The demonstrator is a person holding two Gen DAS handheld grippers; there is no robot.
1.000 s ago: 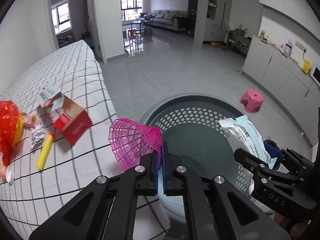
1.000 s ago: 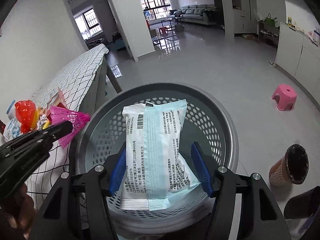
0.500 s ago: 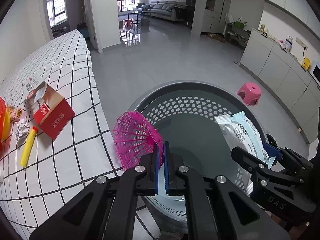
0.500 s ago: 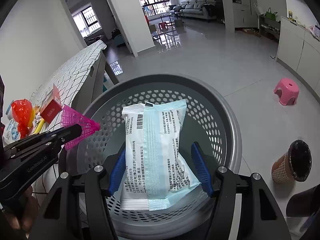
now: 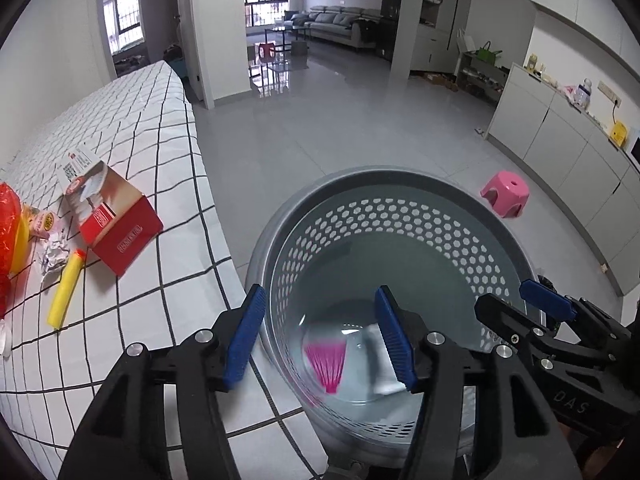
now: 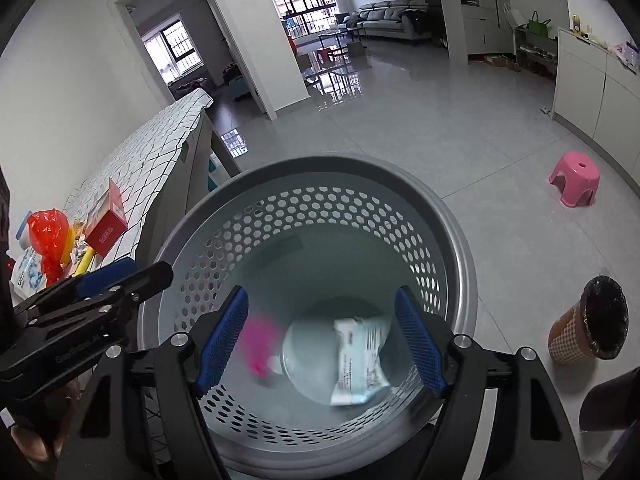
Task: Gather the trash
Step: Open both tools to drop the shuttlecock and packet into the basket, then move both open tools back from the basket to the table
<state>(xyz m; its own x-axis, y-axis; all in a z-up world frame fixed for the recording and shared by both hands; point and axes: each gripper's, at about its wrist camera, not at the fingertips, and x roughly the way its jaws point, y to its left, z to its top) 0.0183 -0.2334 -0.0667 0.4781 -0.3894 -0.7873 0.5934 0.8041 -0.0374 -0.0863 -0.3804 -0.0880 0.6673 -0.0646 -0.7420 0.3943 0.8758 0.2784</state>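
A grey perforated basket [image 5: 400, 184] [image 6: 460, 240] stands on the floor beside the checked table [image 5: 152, 136]. A pink shuttlecock [image 5: 326, 364] [image 6: 260, 340] and a white-and-blue packet [image 6: 360, 356] [image 5: 380, 356] lie blurred at its bottom. My left gripper [image 5: 320, 340] is open and empty above the basket's left rim. My right gripper [image 6: 320, 340] is open and empty above the basket; it also shows in the left wrist view [image 5: 548, 300]. On the table lie a red box [image 5: 116, 220], a yellow tube [image 5: 66, 288], crumpled paper [image 5: 54, 256] and a red plastic bag [image 5: 8, 232].
A pink stool [image 5: 506, 194] [image 6: 576, 178] stands on the grey floor to the right. A brown bin with a black liner [image 6: 592, 320] stands at the right of the basket. White cabinets [image 5: 560, 128] run along the right wall.
Both grippers have opened. The pink shuttlecock dropped from the left gripper and the packet from the right gripper into the basket.
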